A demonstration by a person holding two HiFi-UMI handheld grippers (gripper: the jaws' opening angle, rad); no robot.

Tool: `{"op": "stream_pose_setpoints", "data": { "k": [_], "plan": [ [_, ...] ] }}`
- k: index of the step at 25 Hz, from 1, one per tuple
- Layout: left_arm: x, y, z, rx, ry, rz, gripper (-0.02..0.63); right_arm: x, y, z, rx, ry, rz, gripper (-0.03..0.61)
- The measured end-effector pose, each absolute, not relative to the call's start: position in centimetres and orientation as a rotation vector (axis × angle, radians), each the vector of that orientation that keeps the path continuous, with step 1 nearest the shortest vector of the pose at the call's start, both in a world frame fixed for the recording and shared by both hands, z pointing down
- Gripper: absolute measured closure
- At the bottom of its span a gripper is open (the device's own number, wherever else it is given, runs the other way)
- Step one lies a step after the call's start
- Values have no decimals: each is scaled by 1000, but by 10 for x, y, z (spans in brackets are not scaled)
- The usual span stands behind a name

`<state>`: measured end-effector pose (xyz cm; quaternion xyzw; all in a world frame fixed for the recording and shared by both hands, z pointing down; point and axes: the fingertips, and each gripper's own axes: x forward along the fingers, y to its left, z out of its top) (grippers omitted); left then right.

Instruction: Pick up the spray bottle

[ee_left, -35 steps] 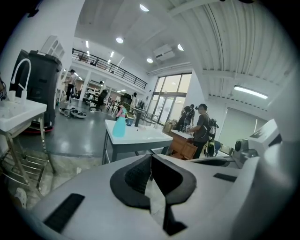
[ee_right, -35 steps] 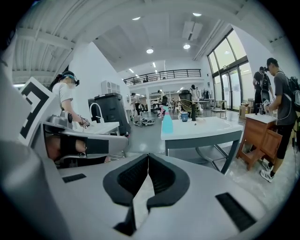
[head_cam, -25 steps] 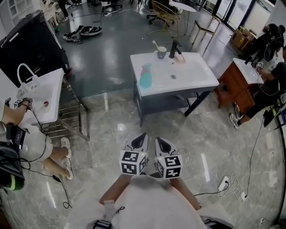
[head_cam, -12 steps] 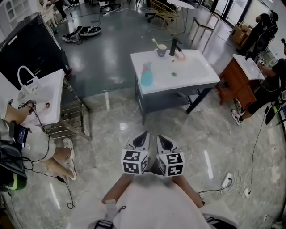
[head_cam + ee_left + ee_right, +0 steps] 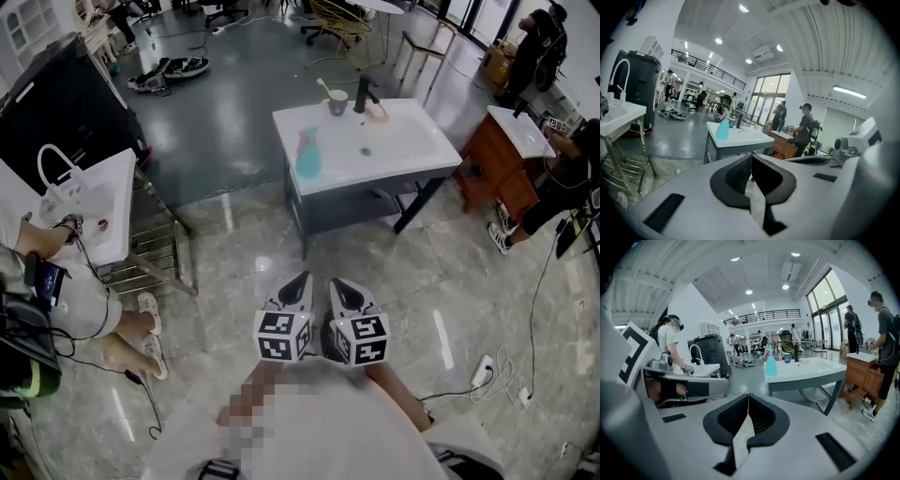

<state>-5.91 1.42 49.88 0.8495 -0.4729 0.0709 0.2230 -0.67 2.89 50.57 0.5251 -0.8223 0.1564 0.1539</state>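
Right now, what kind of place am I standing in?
Likely an open test hall rather than a bathroom: freestanding washbasins, one white basin with a spray bottle, a second basin at left, a wooden vanity with a person beside it.

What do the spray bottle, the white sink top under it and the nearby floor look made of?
Spray bottle: likely plastic, teal body, pink head. Sink top: glossy white, ceramic or moulded stone by its smooth sheen. Floor: polished grey-veined tile, marble-like, reflecting lights.
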Motion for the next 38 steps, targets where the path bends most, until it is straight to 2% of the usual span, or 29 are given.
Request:
{"op": "stream_pose_setpoints", "data": {
  "k": [38],
  "plan": [
    [-59,-17,507,2296,-1376,201,588,-4,-14,507,1463,-2399,437,551]
  ]
}}
